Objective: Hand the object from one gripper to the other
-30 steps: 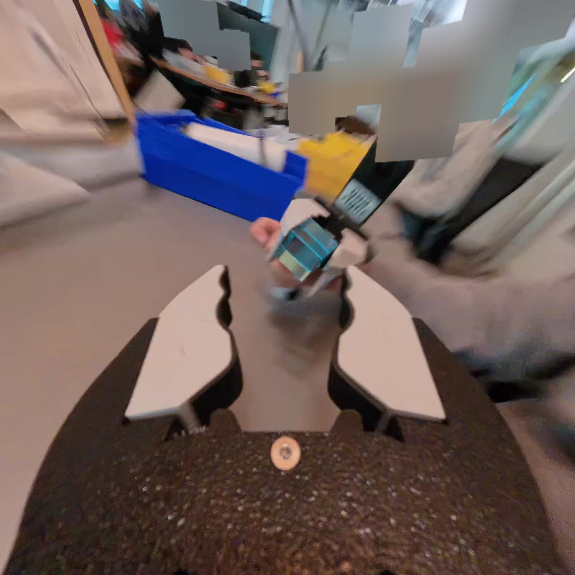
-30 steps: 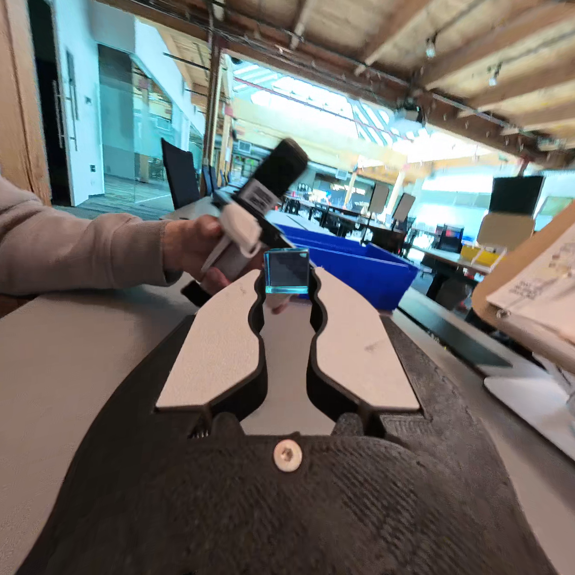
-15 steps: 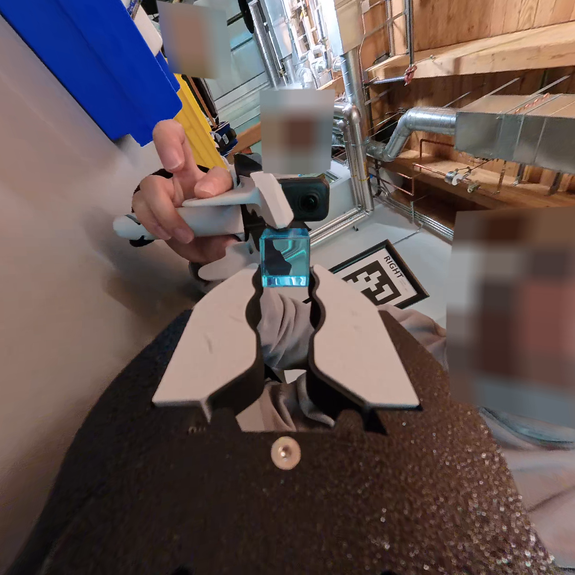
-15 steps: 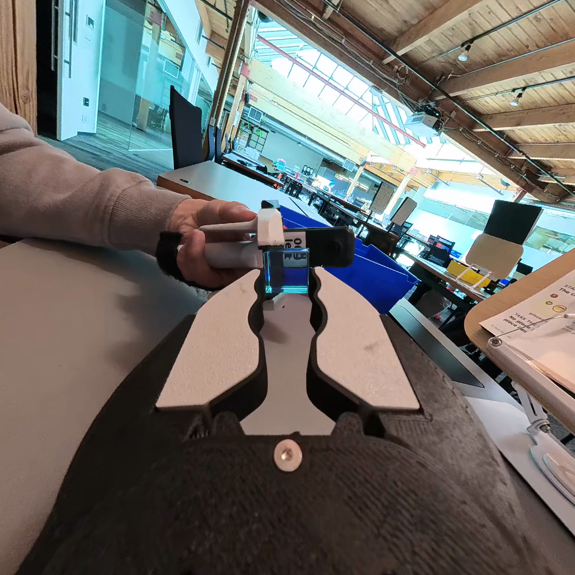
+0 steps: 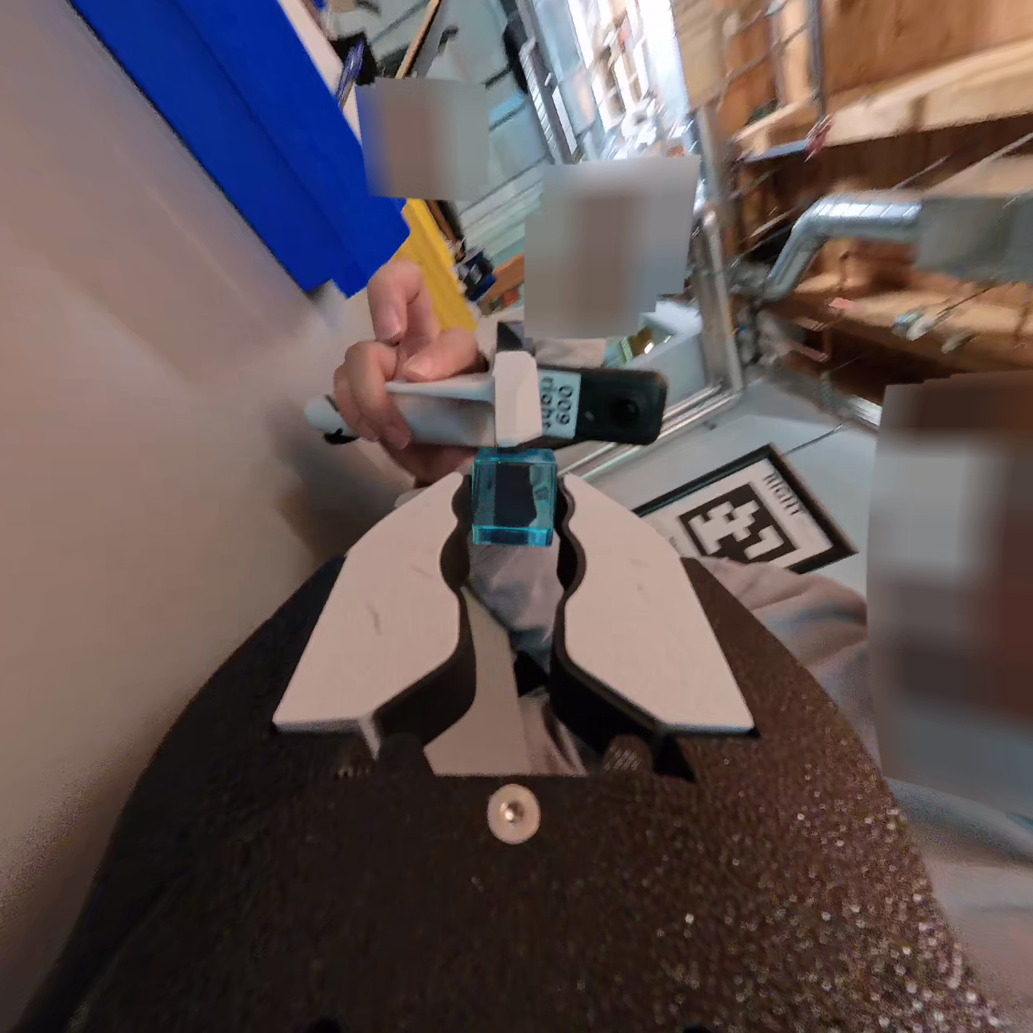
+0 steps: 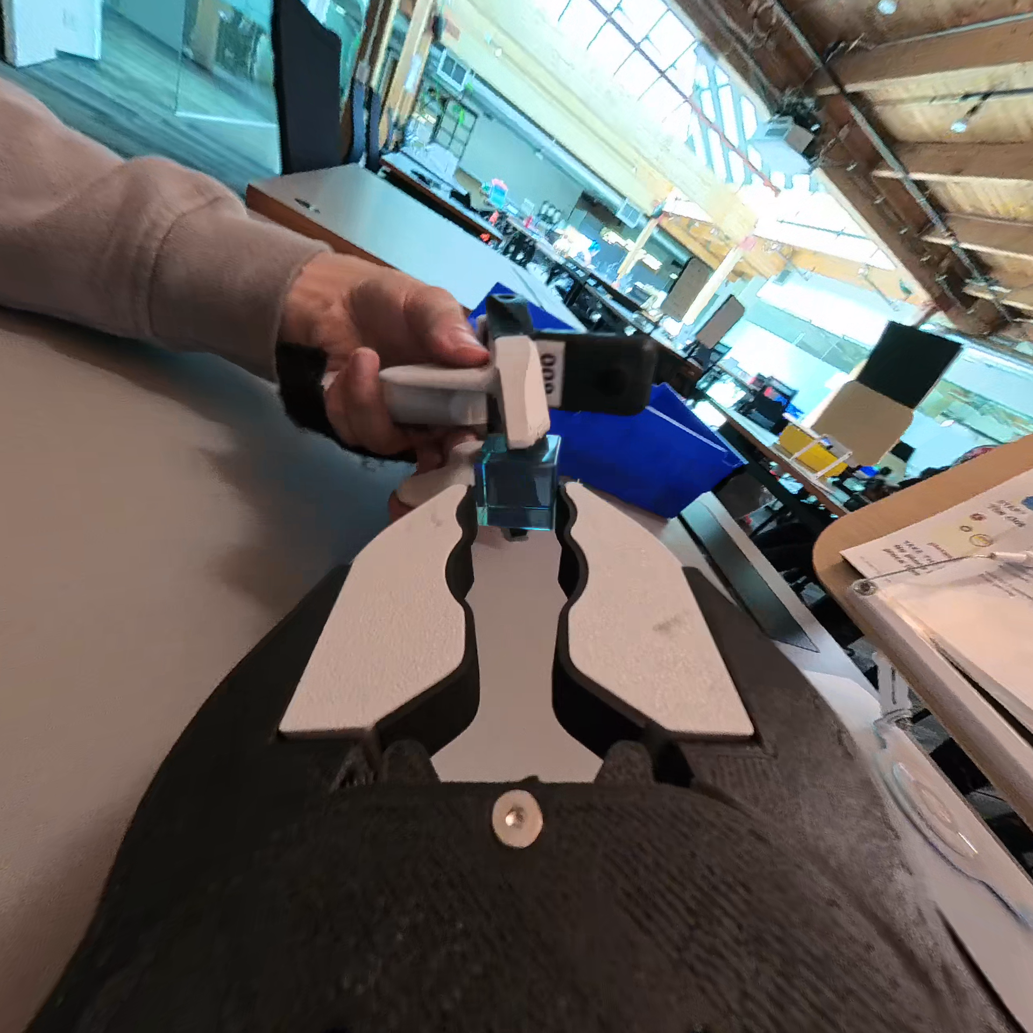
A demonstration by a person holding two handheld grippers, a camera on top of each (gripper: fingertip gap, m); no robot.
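— Start with the left wrist view. Where is the object?

— The clear blue cube (image 5: pixel 514 506) sits right at the tips of the left gripper (image 5: pixel 513 503). Both white fingers (image 5: pixel 391 620) press against its sides, so I'd say that gripper is clamped on the cube. Just beyond it, the right gripper (image 5: pixel 511 441) comes in crosswise, held by a hand (image 5: pixel 391 385), with its black camera (image 5: pixel 615 408) sticking out to the right. One of its fingers touches the far top of the cube.

— And behind that?

— A blue bin (image 5: pixel 251 140) at the far left, on the grey table (image 5: pixel 112 447). It's all a bit smeared.

— Now the right wrist view.

— Same cube (image 6: pixel 517 497), this time pinched between the right gripper's (image 6: pixel 515 503) own fingertips, closed onto its sides. The left gripper (image 6: pixel 520 441) reaches in from the far side, in the person's other hand (image 6: pixel 380 358), grey sleeve (image 6: pixel 140 251) behind it. Its white finger overlaps the cube's top edge. The bin (image 6: pixel 643 453) lies farther off to the right.

— So how far along is the hand-over?

— Midway, by my reckoning. Both grippers appear to grip the cube at once, up in the air above the table. What's left is for one of them to let go and pull away; neither has loosened its hold that I can see.
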